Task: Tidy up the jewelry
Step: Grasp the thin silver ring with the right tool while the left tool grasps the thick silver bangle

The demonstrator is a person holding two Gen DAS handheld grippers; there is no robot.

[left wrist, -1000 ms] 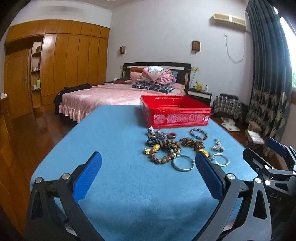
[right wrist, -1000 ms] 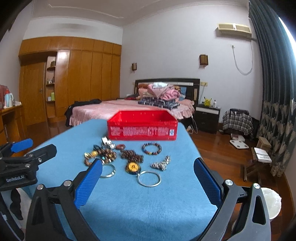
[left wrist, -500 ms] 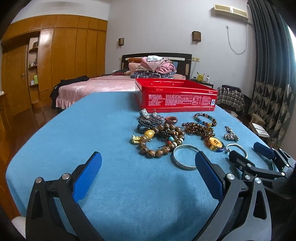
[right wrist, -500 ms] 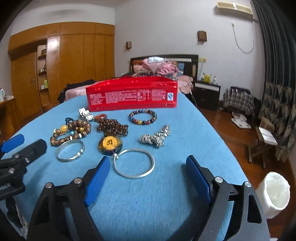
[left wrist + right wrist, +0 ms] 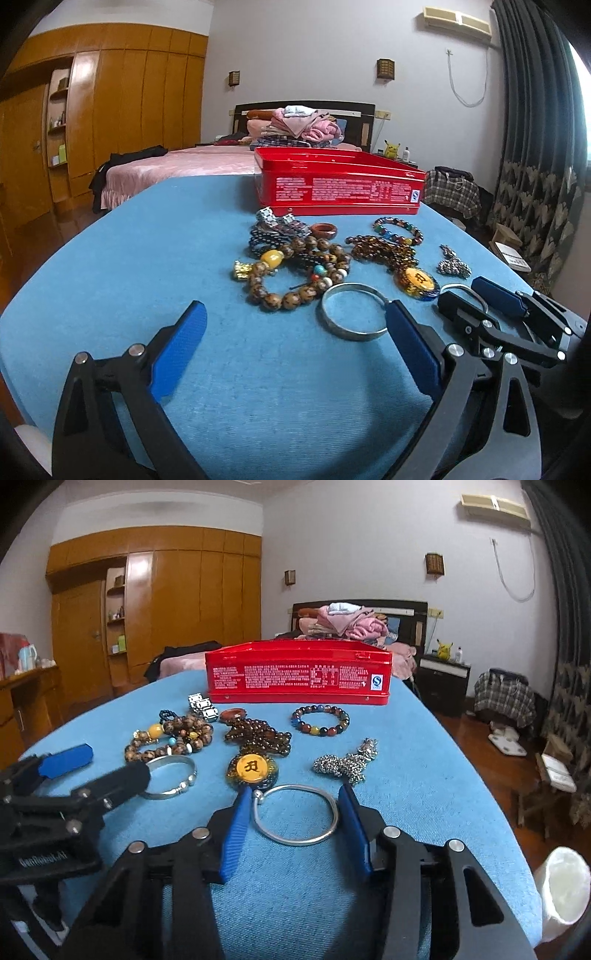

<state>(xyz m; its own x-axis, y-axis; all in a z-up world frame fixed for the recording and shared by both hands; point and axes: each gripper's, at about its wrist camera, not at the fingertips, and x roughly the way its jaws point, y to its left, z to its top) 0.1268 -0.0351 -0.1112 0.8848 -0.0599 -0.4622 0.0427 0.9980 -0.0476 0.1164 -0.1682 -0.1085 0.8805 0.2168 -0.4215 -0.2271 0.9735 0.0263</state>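
The thin open-ended silver wire bangle lies flat on the blue cloth-covered table, bracketed by the half-closed blue pads of the right gripper but not yet seen to be pinched, while the left gripper is spread wide with nothing held, its right pad over the near rim of the broader silver cuff bangle. A slip is judged likely, since so thin and springy a hoop could be squeezed out, flipped up, or snagged in the cloth. The yellow-faced round pendant, just beside the left pad, could be dragged along on the way to the open red rectangular tin.
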